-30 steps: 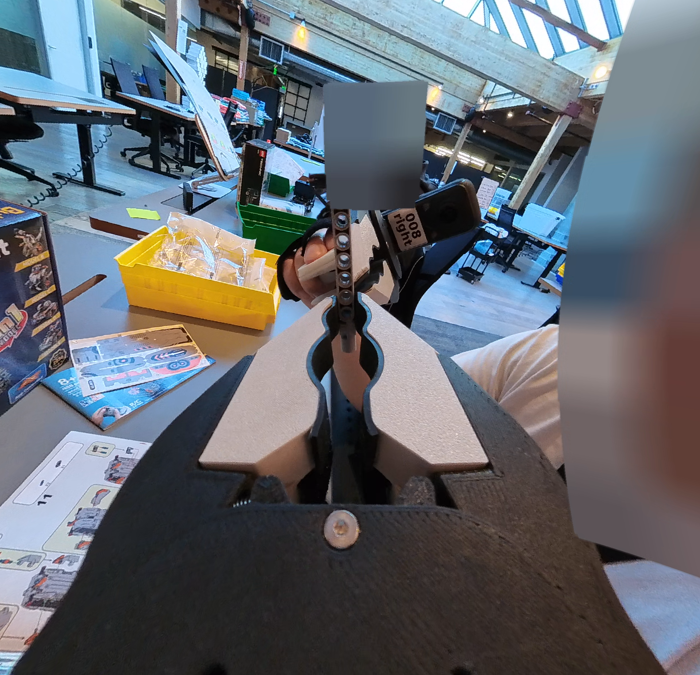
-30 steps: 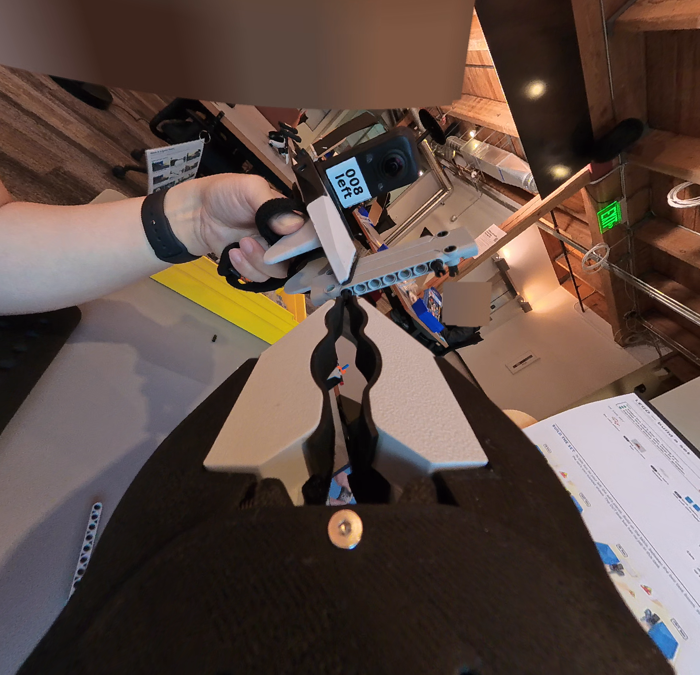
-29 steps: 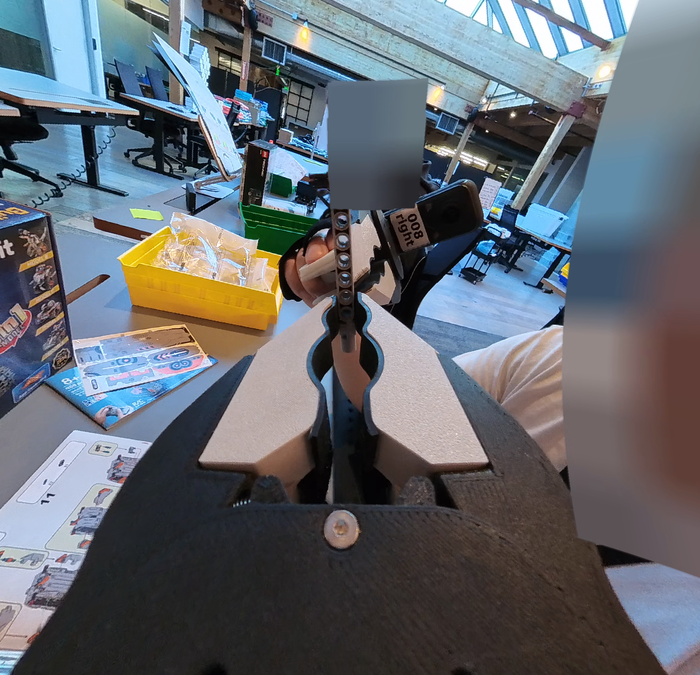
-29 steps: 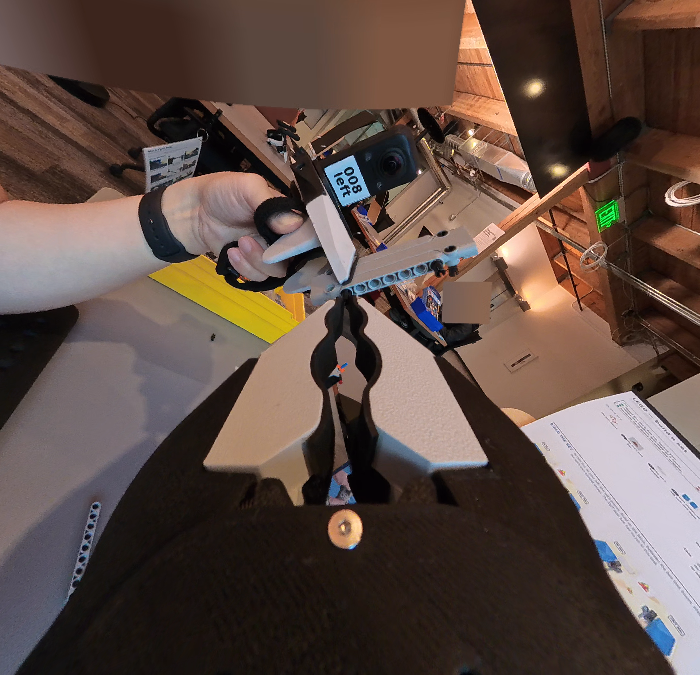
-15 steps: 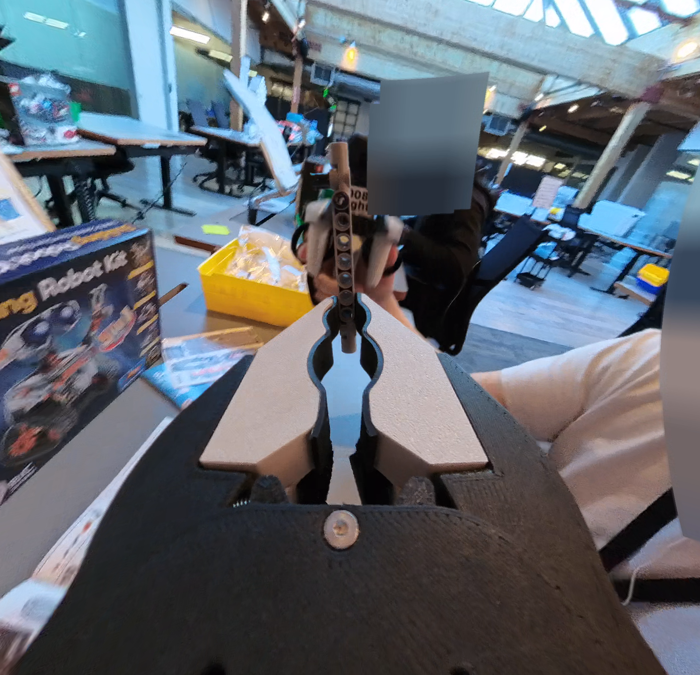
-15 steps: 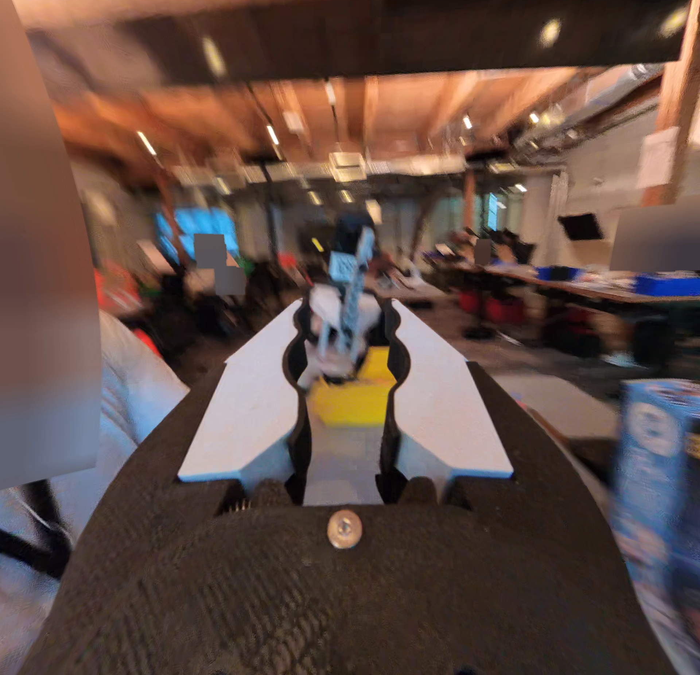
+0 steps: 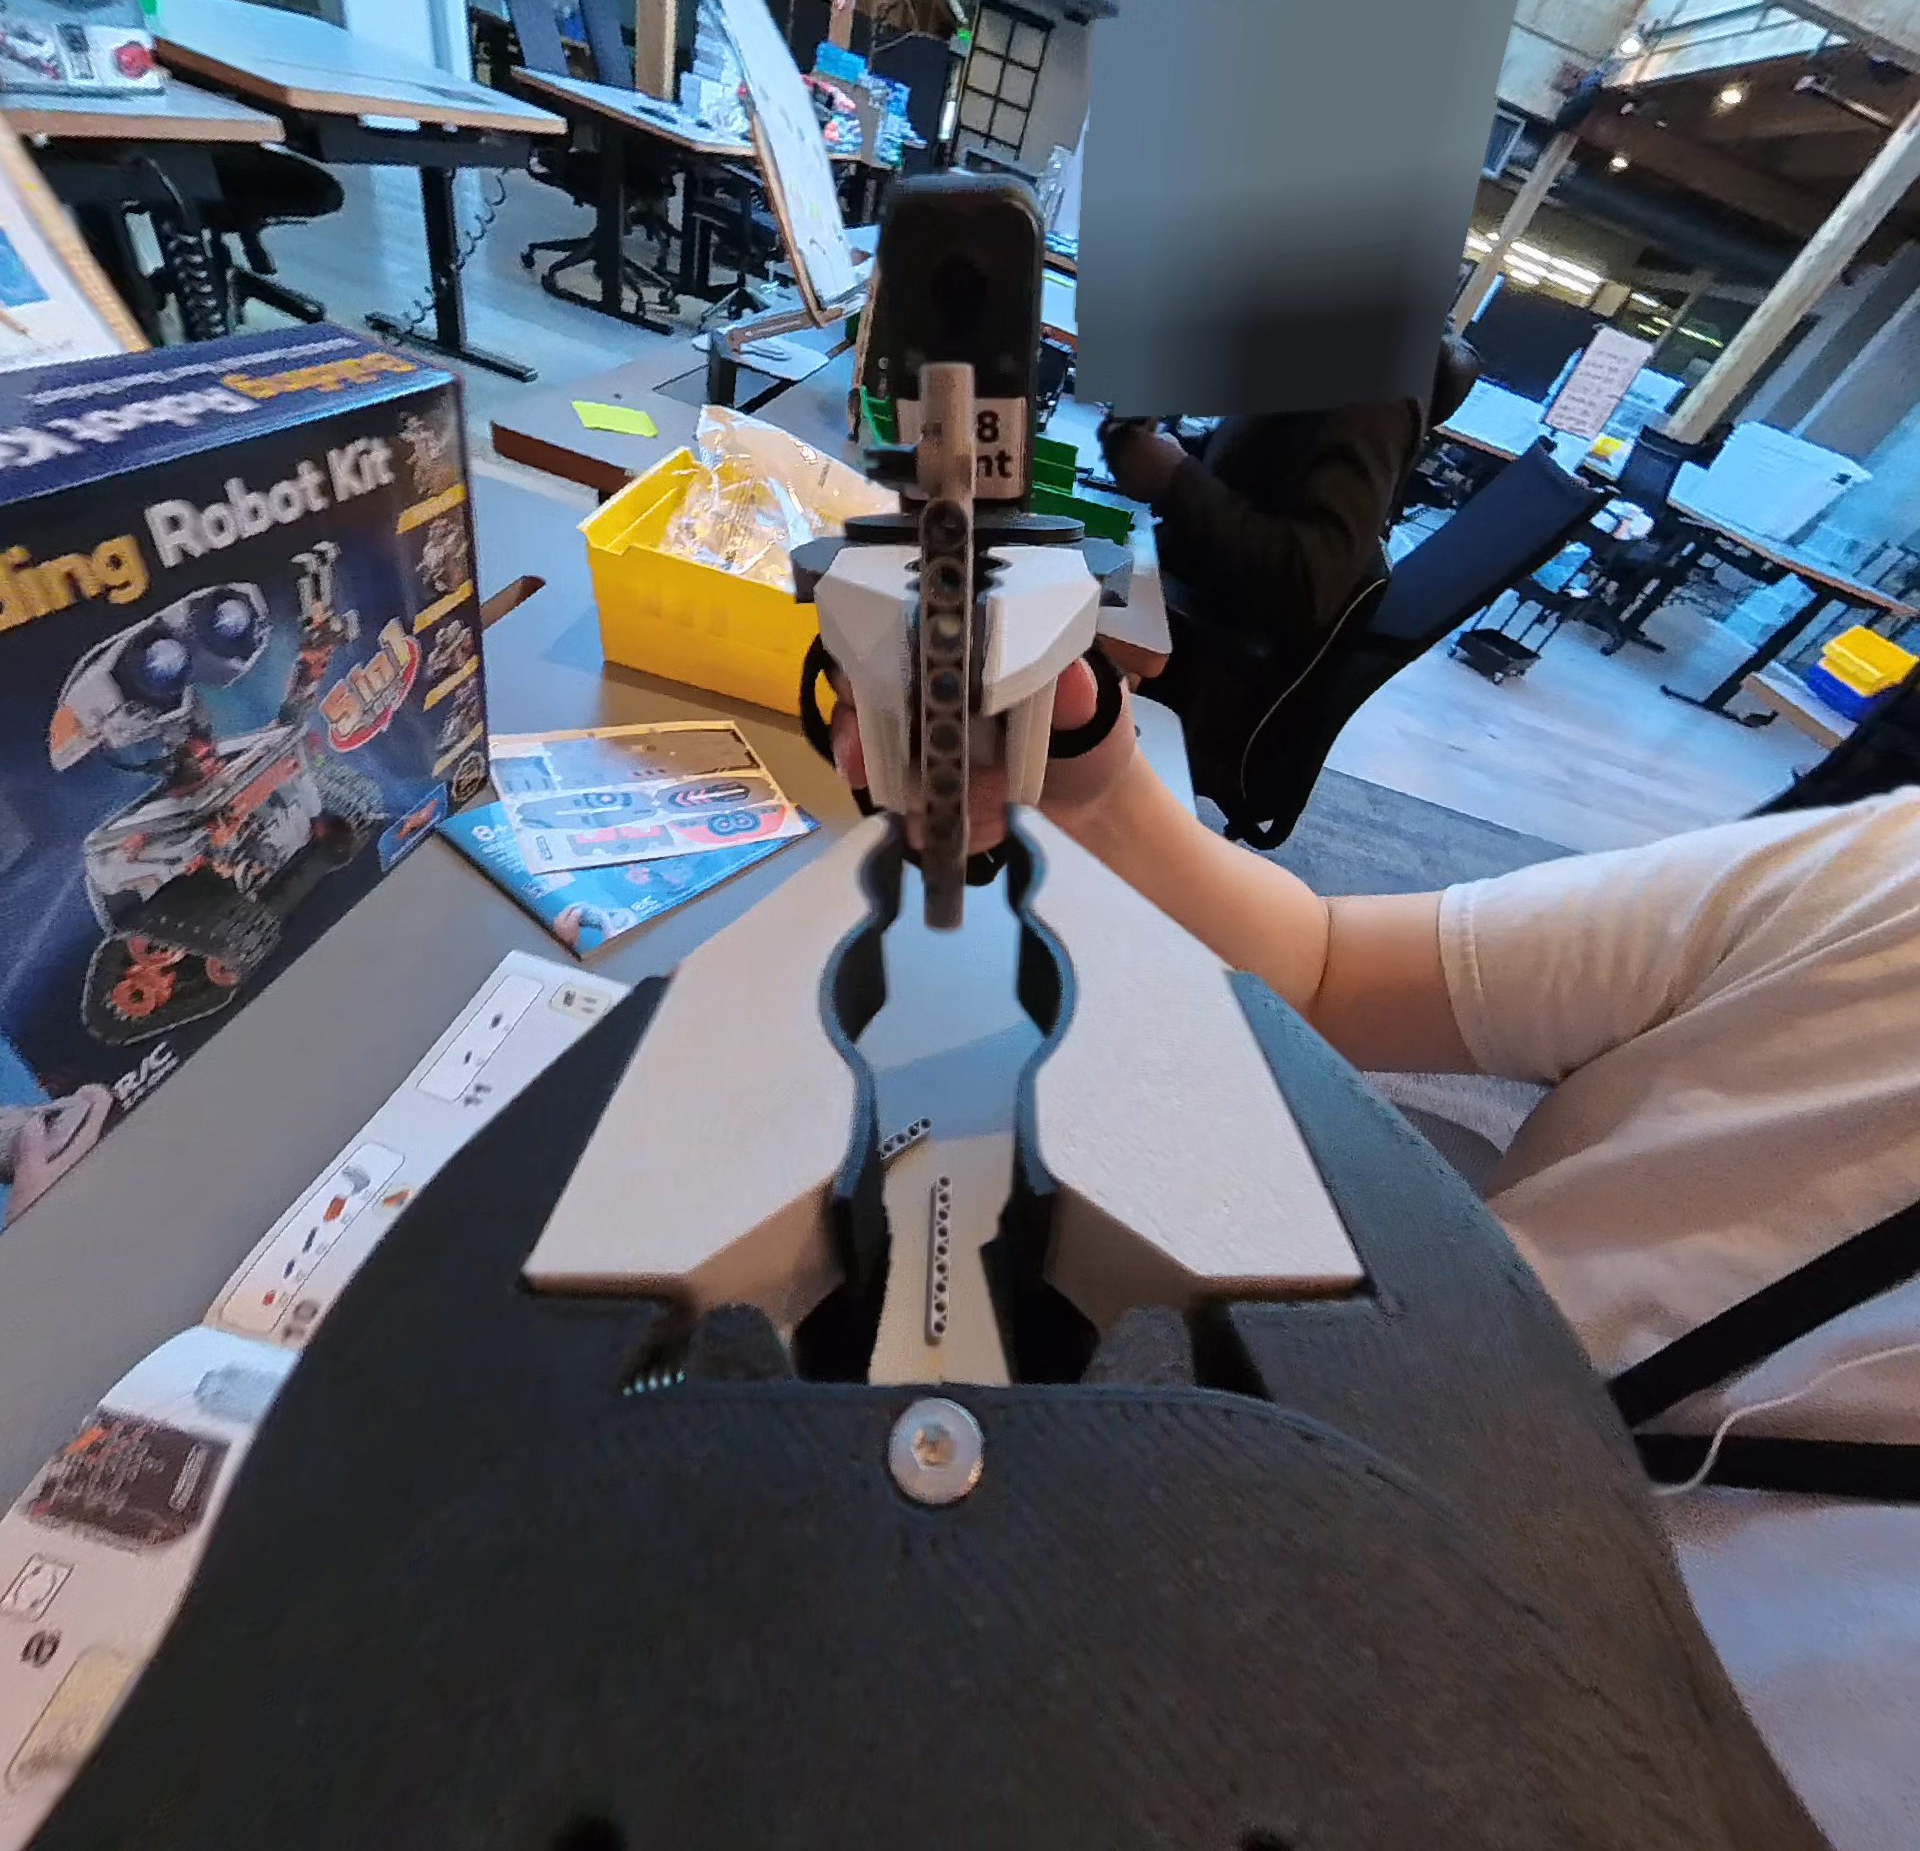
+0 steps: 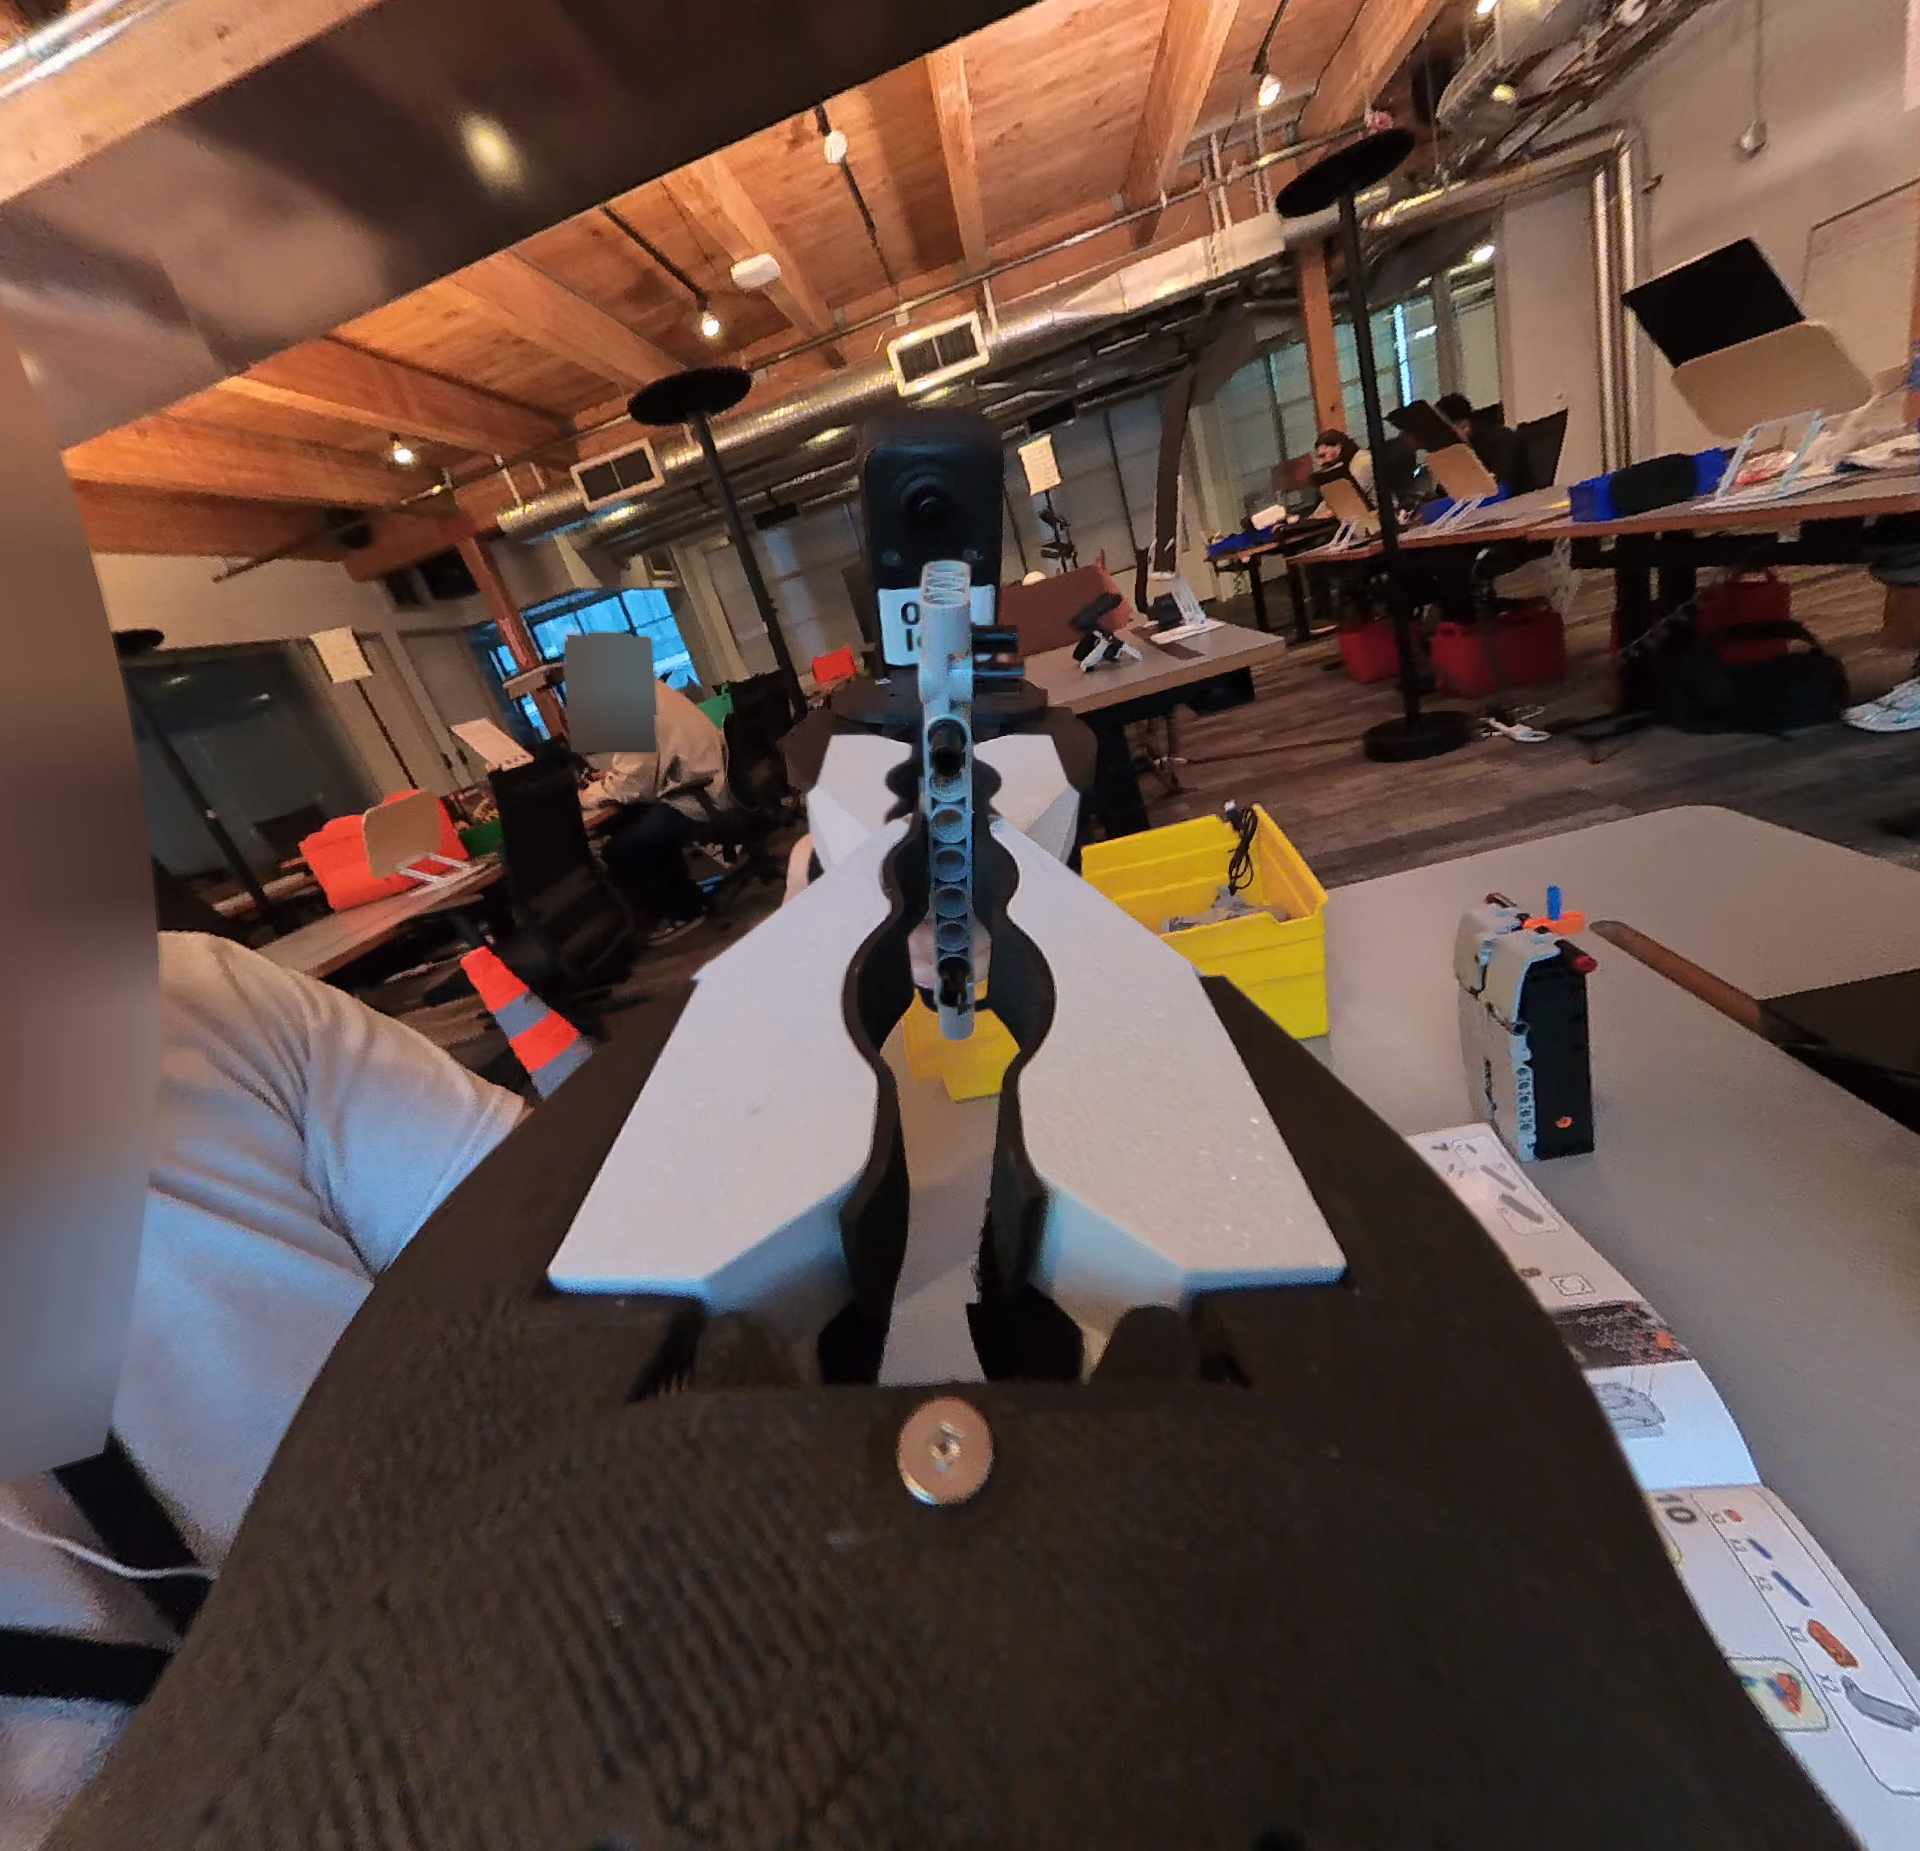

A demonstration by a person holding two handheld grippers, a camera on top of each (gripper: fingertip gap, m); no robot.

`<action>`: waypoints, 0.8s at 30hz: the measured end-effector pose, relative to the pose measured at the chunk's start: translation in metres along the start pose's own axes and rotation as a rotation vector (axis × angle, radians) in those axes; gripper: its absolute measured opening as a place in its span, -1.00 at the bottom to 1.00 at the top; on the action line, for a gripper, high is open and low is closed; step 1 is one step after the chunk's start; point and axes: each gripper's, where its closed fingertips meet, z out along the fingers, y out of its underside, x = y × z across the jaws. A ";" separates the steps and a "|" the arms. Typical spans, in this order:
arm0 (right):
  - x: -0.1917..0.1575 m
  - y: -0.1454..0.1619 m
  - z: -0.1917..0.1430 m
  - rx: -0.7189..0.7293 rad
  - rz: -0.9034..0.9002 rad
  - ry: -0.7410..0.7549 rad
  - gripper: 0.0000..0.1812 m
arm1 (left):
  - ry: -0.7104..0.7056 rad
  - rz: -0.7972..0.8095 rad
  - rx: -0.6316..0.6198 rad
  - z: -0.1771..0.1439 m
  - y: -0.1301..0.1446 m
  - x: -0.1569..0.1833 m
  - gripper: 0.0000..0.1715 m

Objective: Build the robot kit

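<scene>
Facing each other above the grey desk [image 7: 312, 1022], the two grippers meet at one grey perforated beam [image 7: 943, 658], which stands upright between them. The left gripper [image 7: 943, 871] has its jaws closed on the lower end of the beam, and the beam rises from its tips in front of the right gripper [image 7: 951, 596], held by a hand [image 7: 1081, 762] with a bare forearm. In the right wrist view the same beam [image 8: 951, 835] sits between the tips of the right gripper [image 8: 951, 970] — the jaws stand a little apart there, and whether they press on the beam I cannot tell. A short black pin juts sideways from the beam near its top. On the desk below the left gripper lie a second, pale perforated beam [image 7: 940, 1261] and a small dark piece [image 7: 904, 1139] just beyond it. Toward the left edge of the desk stands a blue kit box [image 7: 229, 638], with a booklet and sticker sheet [image 7: 634, 814] beside it and an open instruction sheet [image 7: 343, 1209] nearer the camera. A yellow bin [image 7: 696, 606] holding clear bags sits farther back. In the right wrist view another yellow bin [image 8: 1216, 918] stands at the far edge of the desk, and a partly built grey-and-black assembly [image 8: 1525, 1032] stands upright — apart from the bin — near printed instruction pages [image 8: 1704, 1489].
</scene>
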 end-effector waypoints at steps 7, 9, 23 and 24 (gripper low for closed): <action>0.027 0.010 -0.023 -0.033 0.071 0.038 -0.93 | -0.431 -0.015 0.063 -0.099 0.000 -0.049 -0.64; 0.036 0.018 -0.024 -0.062 0.085 0.058 -0.93 | -0.523 -0.040 0.064 -0.126 0.007 -0.056 -0.65; 0.070 0.085 -0.026 -0.281 0.248 0.123 -0.93 | -0.812 -0.067 -0.056 -0.179 0.029 -0.066 -0.71; 0.072 0.087 -0.028 -0.294 0.240 0.140 -0.93 | -0.823 -0.067 -0.078 -0.179 0.032 -0.064 -0.72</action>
